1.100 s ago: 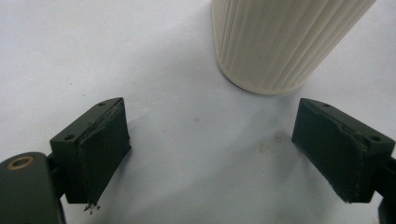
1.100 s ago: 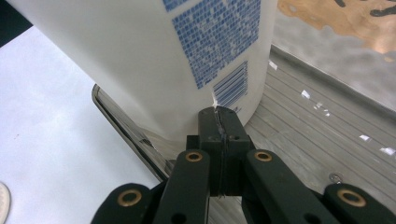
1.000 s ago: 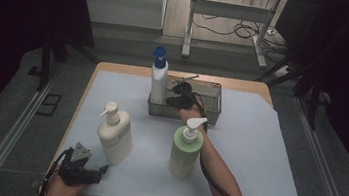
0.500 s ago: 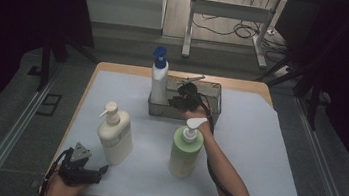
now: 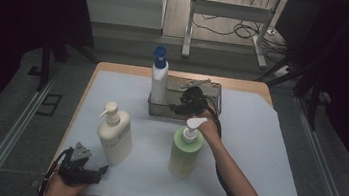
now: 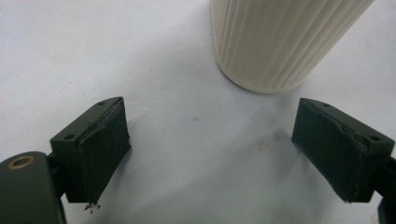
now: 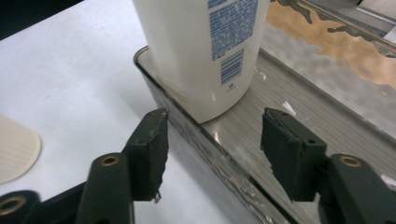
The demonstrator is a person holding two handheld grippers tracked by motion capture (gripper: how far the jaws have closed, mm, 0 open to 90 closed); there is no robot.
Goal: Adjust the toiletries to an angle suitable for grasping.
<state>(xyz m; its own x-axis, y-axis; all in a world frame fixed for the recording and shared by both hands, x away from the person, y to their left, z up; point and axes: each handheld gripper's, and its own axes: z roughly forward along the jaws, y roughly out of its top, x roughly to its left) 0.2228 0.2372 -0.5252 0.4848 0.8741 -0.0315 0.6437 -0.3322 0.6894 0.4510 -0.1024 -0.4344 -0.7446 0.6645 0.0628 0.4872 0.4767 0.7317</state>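
While the white bottle stands in the tray, the scene reads as follows, with places given relative to that tray.

Landmark: a shallow rectangular metal tray (image 5: 213, 90) near the far edge of the white-covered table (image 5: 266, 154).

Task's thing: a tall white plastic pump bottle with a blue head (image 5: 158, 78) stands upright in the tray's left end; in the right gripper view its base sits just inside the tray's corner, its printed label facing the camera.

Right claw (image 5: 177, 109): it hovers at the tray's near wall, just right of the white bottle. Its jaws have just been opening and stand spread, apart from the bottle, with nothing pinched between them; the tray's rim runs across the gap.

Left claw (image 5: 102, 170): well to the near left of the tray, at the table's near edge. Its jaws are spread wide over bare white cover, gripping nothing.

Cream bottle: a cream ribbed plastic pump bottle (image 5: 114, 135) stands upright nearer than the tray and to its left, just beyond the left claw.

Green bottle: a pale green plastic pump bottle with a white head (image 5: 185, 149) stands upright nearer than the tray, beside the person's right forearm (image 5: 233, 181).
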